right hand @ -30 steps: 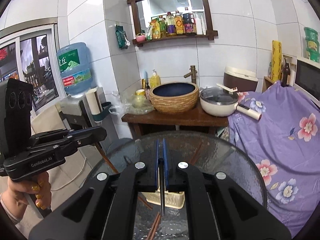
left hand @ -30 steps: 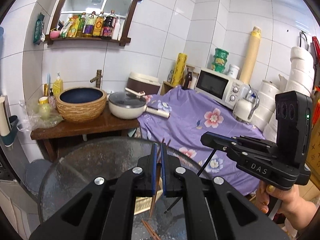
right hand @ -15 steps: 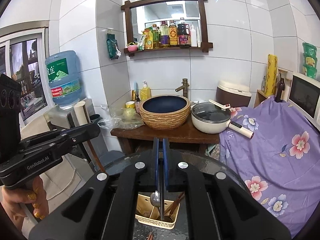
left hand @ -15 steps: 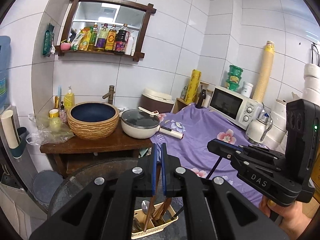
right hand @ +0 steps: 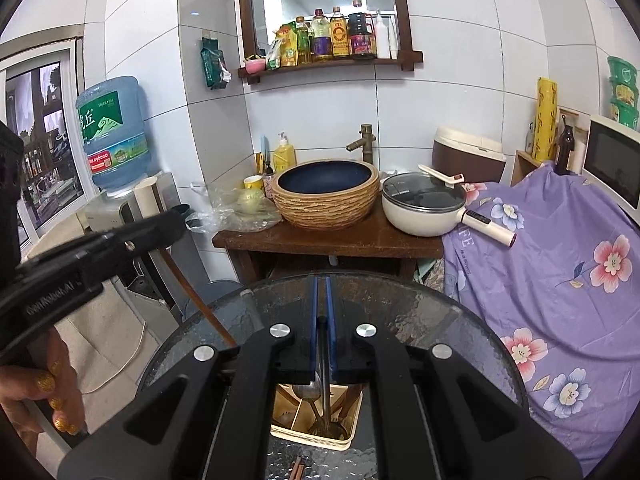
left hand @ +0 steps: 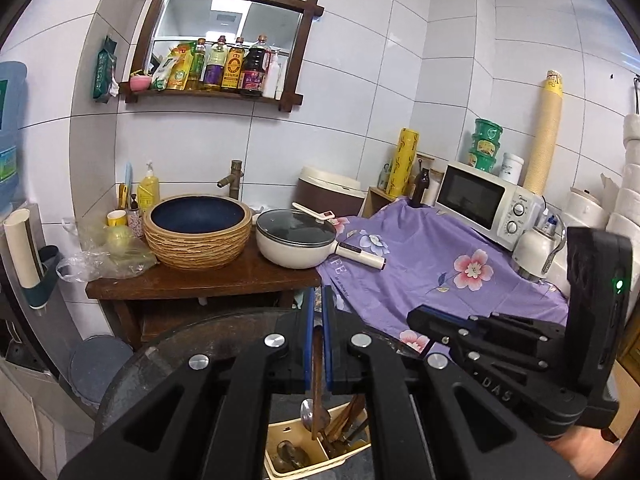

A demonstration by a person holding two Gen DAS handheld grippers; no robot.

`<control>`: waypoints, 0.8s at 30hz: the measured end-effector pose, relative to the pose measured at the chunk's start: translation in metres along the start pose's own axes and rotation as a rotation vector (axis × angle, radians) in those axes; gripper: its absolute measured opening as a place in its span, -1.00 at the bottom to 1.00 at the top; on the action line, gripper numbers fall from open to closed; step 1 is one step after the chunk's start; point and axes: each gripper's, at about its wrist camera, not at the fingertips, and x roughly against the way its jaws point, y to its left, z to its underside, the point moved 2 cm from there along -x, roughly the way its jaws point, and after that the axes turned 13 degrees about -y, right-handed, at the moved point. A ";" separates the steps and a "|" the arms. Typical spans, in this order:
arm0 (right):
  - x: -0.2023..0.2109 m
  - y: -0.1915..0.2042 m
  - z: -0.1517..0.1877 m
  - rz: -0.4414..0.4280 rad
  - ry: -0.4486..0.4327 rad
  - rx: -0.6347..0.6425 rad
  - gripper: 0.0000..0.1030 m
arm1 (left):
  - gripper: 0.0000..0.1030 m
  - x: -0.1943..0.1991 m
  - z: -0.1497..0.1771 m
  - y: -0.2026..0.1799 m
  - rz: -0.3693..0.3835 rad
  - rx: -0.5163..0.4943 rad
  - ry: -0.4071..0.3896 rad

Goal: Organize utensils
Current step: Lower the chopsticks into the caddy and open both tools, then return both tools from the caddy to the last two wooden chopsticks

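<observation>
My left gripper [left hand: 318, 300] is shut on a brown wooden chopstick [left hand: 317, 360] that hangs down over the cream utensil holder [left hand: 276, 468]. A spoon [left hand: 307, 410] and several wooden utensils stand in the holder. My right gripper [right hand: 321, 280] is shut on a thin dark chopstick [right hand: 326, 392], whose lower end reaches into the same holder [right hand: 312, 438]. In the left wrist view the right gripper [left hand: 416, 316] sits at the right. In the right wrist view the left gripper [right hand: 176, 220] sits at the left, with its chopstick [right hand: 192, 292] slanting down.
The holder stands on a round glass table [right hand: 440, 320], with a loose pair of chopsticks [right hand: 298, 466] lying in front of it. Beyond are a wooden stand [right hand: 320, 240] with a woven basin and a pan, a purple flowered cloth [right hand: 560, 260], and a water dispenser [right hand: 112, 140] at the left.
Both grippers have carried their chopsticks forward over the table toward the holder. The holder now shows under both pairs of fingers, and the right chopstick's end hangs inside it.
</observation>
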 end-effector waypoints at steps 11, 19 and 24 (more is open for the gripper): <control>-0.006 -0.001 0.015 -0.003 0.025 -0.013 -0.91 | -0.93 -0.003 0.011 0.008 -0.003 0.028 0.021; -0.014 -0.004 0.045 -0.001 0.070 -0.022 -0.91 | -0.93 -0.016 0.044 0.010 -0.004 0.032 0.087; -0.018 -0.005 0.065 -0.002 0.094 -0.019 -0.91 | -0.93 -0.022 0.071 0.013 -0.009 0.041 0.125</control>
